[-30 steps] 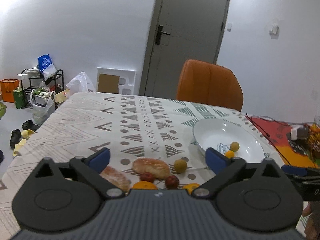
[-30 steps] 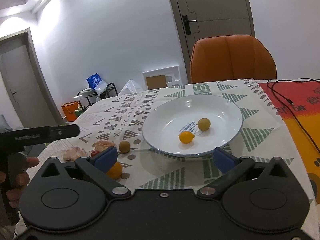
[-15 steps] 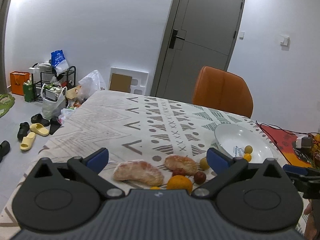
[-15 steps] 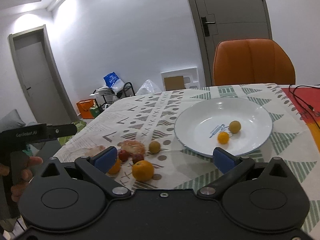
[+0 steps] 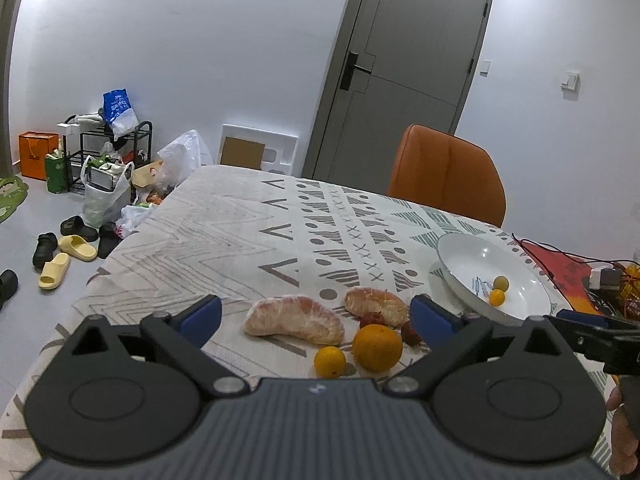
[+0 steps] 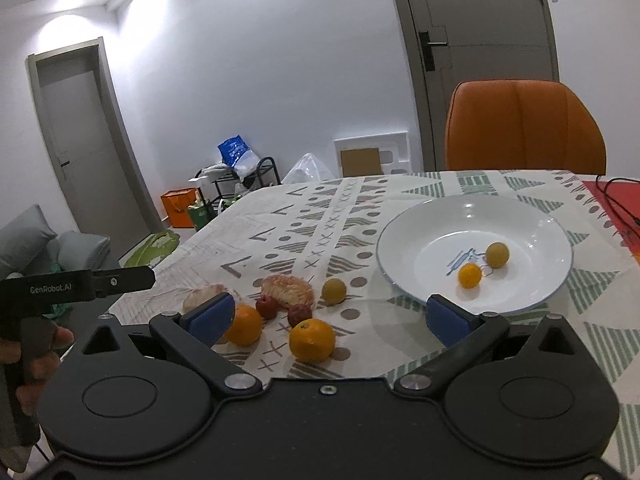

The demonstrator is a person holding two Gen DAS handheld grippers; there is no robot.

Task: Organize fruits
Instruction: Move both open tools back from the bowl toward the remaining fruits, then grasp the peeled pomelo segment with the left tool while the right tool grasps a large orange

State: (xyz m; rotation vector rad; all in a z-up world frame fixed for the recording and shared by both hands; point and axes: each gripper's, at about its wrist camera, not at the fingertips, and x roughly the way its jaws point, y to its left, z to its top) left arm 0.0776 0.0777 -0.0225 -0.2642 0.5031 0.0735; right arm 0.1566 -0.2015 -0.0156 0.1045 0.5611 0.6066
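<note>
A white plate (image 6: 532,216) holds a small orange fruit (image 6: 469,275) and a yellow-green fruit (image 6: 497,254); it also shows in the left wrist view (image 5: 460,252). Left of it on the patterned cloth lie two oranges (image 6: 312,340) (image 6: 245,325), two red fruits (image 6: 267,306), a yellow-green fruit (image 6: 334,290) and two peeled pomelo pieces (image 5: 295,320) (image 5: 376,306). My left gripper (image 5: 316,318) is open and empty above the near fruits. My right gripper (image 6: 330,316) is open and empty, just short of the oranges.
An orange chair (image 6: 524,128) stands behind the table's far edge. A red mat with black cables (image 6: 616,204) lies to the right of the plate. Shoes, bags and a rack (image 5: 92,168) crowd the floor left of the table.
Both grippers have pulled back and swung left, so the loose fruit cluster now lies between the fingers of each. Both have stayed open.
</note>
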